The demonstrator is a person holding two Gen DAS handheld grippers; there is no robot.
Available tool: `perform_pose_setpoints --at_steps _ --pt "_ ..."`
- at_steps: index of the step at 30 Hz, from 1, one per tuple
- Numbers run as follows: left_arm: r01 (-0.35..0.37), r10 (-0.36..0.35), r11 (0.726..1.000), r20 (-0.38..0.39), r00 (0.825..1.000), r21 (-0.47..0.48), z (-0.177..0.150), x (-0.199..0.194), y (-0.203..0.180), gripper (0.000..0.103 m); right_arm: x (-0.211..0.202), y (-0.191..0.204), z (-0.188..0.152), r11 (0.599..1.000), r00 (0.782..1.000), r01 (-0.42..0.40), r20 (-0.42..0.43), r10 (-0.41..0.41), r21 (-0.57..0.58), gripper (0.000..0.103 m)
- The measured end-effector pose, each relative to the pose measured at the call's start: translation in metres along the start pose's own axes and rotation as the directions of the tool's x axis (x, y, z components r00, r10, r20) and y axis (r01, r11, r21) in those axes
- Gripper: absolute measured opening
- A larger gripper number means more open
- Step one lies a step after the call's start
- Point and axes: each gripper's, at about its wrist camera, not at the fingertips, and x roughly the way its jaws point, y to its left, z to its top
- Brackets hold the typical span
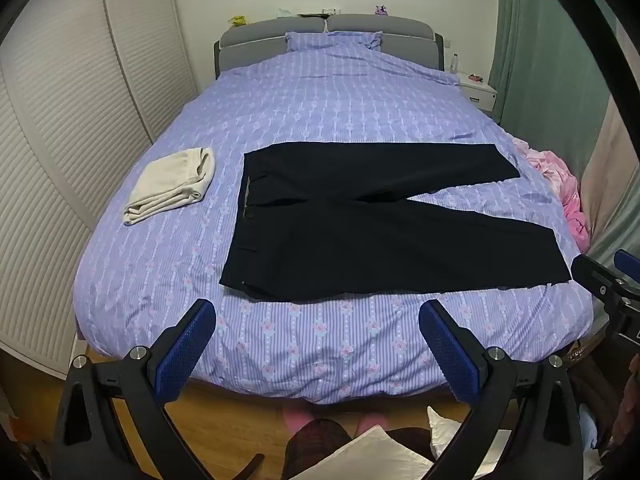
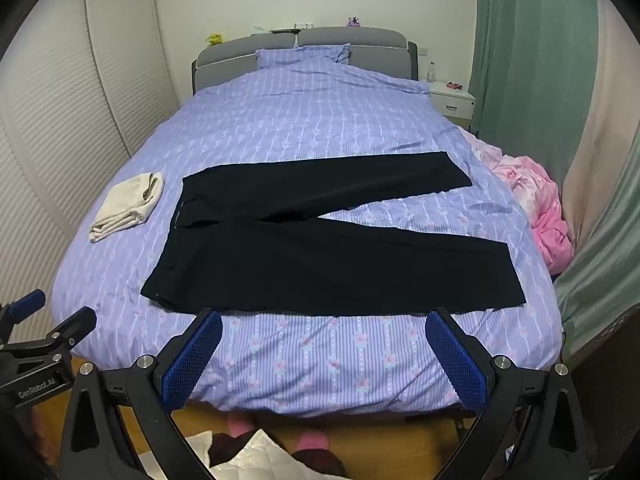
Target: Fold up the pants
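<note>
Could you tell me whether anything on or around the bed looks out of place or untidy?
The crumpled pink bedding is bunched in a heap off the bed's right edge. The black trousers lie flat with legs splayed apart, waiting to be folded. The cream folded garment sits neatly at the left. Nothing looks damaged or spilled.

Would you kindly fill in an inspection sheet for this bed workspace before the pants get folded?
Surface: bed with purple striped floral cover, lightly wrinkled.
Job's things: black long pants lie flat and unfolded, waist to the picture's left, legs spread apart to the right.
Clutter: folded cream cloth left of the pants, not touching them; crumpled pink fabric at the bed's right edge.
Grippers: left tool and right tool both open, empty, above the bed's near edge, short of the pants.
Cables: nothing seen.
Surroundings: grey padded headboard, white nightstand, green curtain, white ribbed wardrobe doors, wooden floor.
</note>
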Motion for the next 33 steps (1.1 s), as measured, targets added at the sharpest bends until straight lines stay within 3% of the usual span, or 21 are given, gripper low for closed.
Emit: perform_pose_setpoints --at_steps 8,33 --pt "-0.023 0.023 1.0 0.005 1.0 0.002 0.005 0.0 -0.009 0.103 0.001 -0.002 0.0 1.0 1.0 0.006 -0.011 -0.006 -0.002 0.103" --pt "0.025 -0.023 0.999 0.052 0.998 -0.028 0.016 -0.003 0.008 0.103 -0.001 0.005 0.009 1.0 1.0 0.015 0.017 -0.015 -0.022 0.103"
